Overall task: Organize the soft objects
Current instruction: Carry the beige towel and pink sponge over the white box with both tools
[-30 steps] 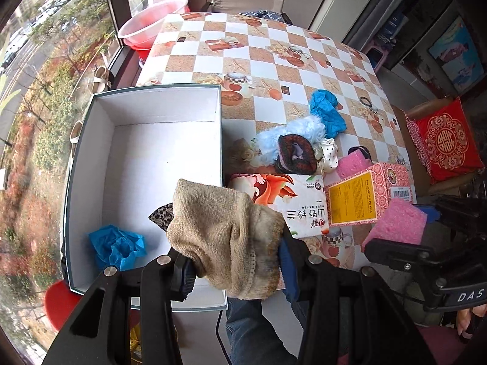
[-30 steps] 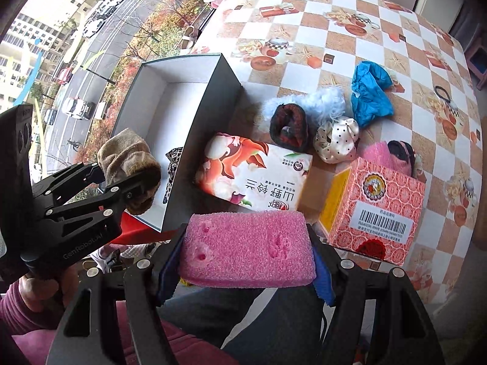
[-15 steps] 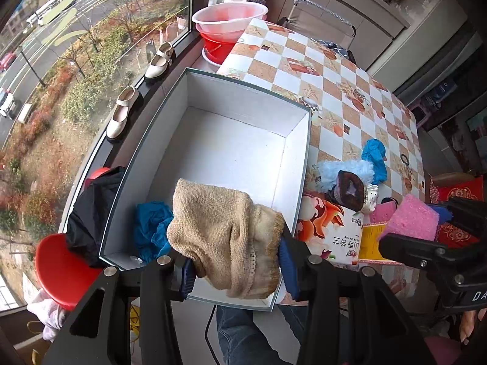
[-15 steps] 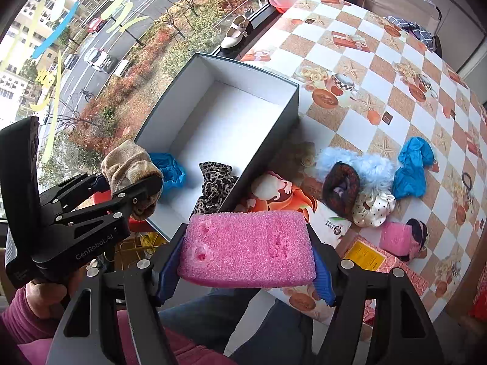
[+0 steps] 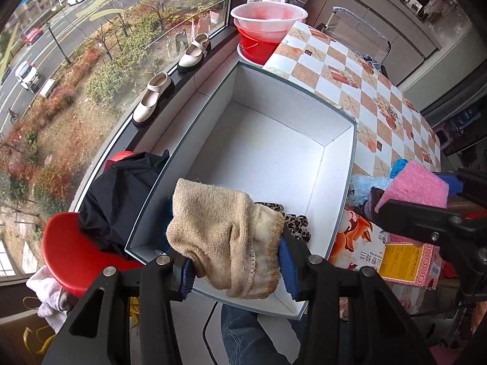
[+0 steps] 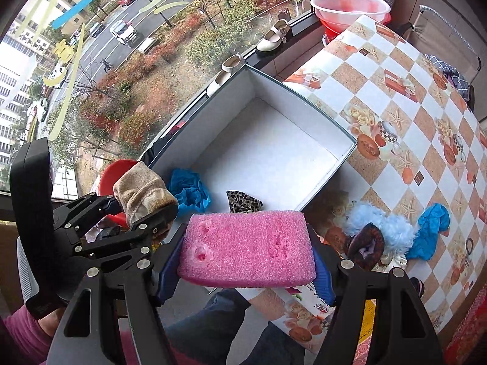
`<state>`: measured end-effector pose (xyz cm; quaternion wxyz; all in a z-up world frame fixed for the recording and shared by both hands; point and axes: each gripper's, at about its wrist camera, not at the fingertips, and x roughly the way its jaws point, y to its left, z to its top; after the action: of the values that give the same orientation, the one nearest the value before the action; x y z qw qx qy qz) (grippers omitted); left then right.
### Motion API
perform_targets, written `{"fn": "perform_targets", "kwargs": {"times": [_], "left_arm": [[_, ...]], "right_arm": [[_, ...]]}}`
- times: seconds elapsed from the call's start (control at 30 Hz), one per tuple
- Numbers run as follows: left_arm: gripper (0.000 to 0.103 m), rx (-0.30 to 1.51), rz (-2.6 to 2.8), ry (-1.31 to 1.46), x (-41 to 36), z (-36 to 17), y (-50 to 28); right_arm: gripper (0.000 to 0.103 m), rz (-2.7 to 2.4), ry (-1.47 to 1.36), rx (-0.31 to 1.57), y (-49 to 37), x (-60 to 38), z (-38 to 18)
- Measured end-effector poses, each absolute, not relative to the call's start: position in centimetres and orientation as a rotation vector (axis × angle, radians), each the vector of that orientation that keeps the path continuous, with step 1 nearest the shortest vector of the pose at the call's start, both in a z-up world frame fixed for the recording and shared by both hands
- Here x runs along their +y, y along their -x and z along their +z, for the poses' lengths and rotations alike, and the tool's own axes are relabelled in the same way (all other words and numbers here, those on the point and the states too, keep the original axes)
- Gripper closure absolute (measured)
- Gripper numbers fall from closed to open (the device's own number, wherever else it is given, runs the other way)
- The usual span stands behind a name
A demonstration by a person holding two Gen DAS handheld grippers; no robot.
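My left gripper (image 5: 234, 269) is shut on a beige knitted sock (image 5: 223, 237) and holds it above the near end of the open white box (image 5: 274, 155). It also shows in the right wrist view (image 6: 143, 210). My right gripper (image 6: 245, 276) is shut on a pink sponge (image 6: 246, 251) near the box's near right corner; the sponge shows in the left wrist view (image 5: 415, 187). In the box (image 6: 268, 152) lie a blue cloth (image 6: 190, 193) and a leopard-print cloth (image 6: 243, 202).
On the checkered table (image 6: 411, 115), right of the box, lie a fluffy light-blue item (image 6: 383, 225), a blue cloth (image 6: 432, 228), a tissue pack (image 5: 357, 243) and a pink carton (image 5: 408, 261). A red stool (image 5: 70, 252) with black fabric (image 5: 118, 200) stands left of the box.
Both grippers have swung left toward the box with their loads. The box now fills the middle of both views; the table items have slid to the right.
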<state>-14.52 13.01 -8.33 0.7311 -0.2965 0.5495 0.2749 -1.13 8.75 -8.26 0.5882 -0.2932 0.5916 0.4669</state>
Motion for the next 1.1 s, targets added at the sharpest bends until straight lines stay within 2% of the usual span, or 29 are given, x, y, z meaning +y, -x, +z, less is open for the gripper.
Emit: {"fn": "perform_targets", "kwargs": {"times": [1.1], "left_arm": [[0.054,1.303,0.665,0.654,14.9,-11.9,12.0]], "right_arm": [[0.031,1.075,0.744,1.383,-1.3,12.8,-12.1]]}}
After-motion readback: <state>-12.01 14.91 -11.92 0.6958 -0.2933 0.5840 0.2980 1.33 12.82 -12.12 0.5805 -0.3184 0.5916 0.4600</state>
